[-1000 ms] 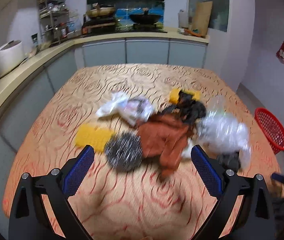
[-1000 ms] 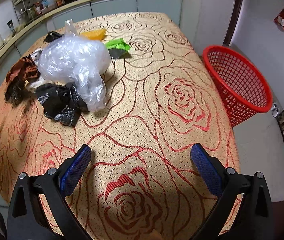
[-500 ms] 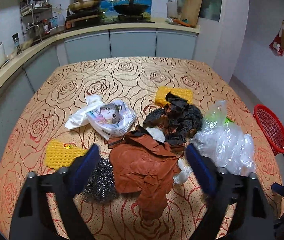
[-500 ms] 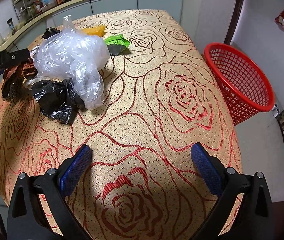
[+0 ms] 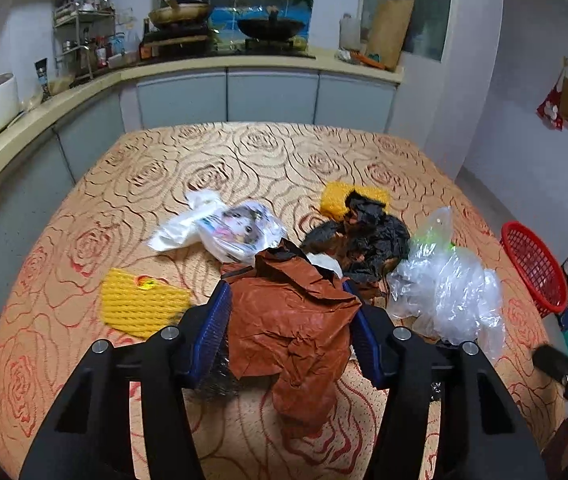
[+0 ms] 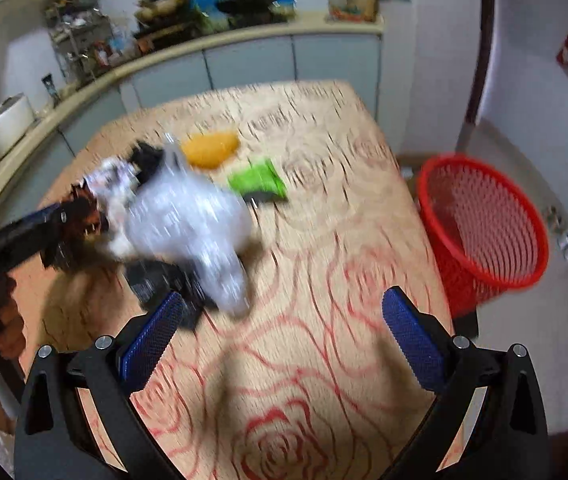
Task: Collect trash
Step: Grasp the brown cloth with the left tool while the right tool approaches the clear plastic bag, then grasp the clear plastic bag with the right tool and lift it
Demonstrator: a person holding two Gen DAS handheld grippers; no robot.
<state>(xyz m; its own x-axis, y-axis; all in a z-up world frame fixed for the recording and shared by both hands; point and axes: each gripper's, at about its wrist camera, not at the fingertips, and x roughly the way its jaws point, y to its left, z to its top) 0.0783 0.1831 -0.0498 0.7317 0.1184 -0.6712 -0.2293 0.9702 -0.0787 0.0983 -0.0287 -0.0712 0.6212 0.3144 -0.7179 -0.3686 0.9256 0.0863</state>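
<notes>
A crumpled brown paper bag point(image 5: 291, 320) lies at the near middle of the rose-patterned table point(image 5: 244, 160). My left gripper point(image 5: 285, 286) straddles it; its jaws are closing, and both blue pads touch the bag's sides. Beside it are a clear plastic bag point(image 5: 443, 292), a black bag point(image 5: 367, 240), a white printed bag point(image 5: 236, 228) and a steel scourer point(image 5: 216, 384). My right gripper point(image 6: 282, 297) hangs open above bare tablecloth with nothing between its fingers. That view is blurred; the clear plastic bag point(image 6: 192, 220) lies ahead to its left.
A red mesh basket point(image 6: 483, 220) stands on the floor off the table's right edge. Two yellow mats point(image 5: 140, 304) point(image 5: 335, 198) and a green wrapper point(image 6: 258, 178) lie on the table. Kitchen counters point(image 5: 268, 68) run behind and along the left.
My left gripper has moved forward over the brown paper bag and its jaws have narrowed onto it. The right gripper has risen and tipped up, still open, and its view has blurred.
</notes>
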